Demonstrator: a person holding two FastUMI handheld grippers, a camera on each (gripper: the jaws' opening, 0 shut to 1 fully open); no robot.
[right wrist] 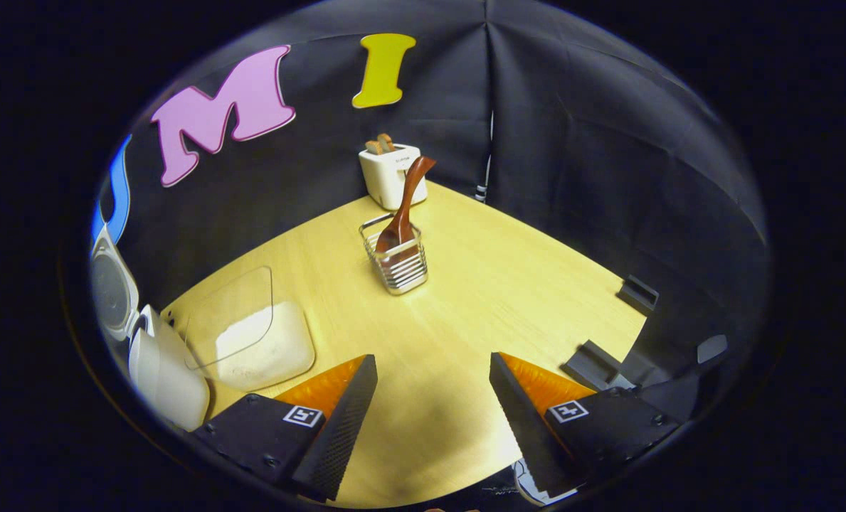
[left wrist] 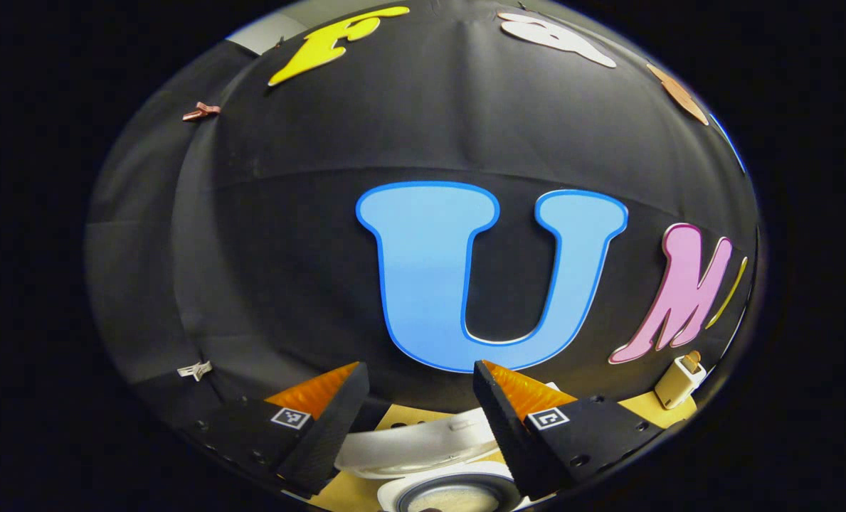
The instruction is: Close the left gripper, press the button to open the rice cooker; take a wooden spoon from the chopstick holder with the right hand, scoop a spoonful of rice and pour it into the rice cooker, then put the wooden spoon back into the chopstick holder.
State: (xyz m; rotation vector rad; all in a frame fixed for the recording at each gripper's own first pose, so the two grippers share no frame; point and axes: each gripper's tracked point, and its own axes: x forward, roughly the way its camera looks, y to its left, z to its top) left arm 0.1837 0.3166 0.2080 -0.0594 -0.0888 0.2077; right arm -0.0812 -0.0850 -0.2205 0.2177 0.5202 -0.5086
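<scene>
In the left gripper view, my left gripper (left wrist: pixel 421 377) stands open above the white rice cooker (left wrist: pixel 423 448), whose lid is raised and whose inner pot (left wrist: pixel 458 494) shows below. In the right gripper view, my right gripper (right wrist: pixel 433 370) is open over the wooden table, with nothing between its fingers. Farther off stands the wire chopstick holder (right wrist: pixel 396 267) with the wooden spoon (right wrist: pixel 403 206) upright in it, handle leaning right. At the left, a clear container of white rice (right wrist: pixel 252 341) lies beside the open rice cooker (right wrist: pixel 149 341).
A white toaster (right wrist: pixel 391 174) with bread in it stands at the table's back corner, also seen as the toaster (left wrist: pixel 679 380) at the right. Black brackets (right wrist: pixel 593 366) lie near the table's right edge. Black cloth walls close in the table (right wrist: pixel 508 284).
</scene>
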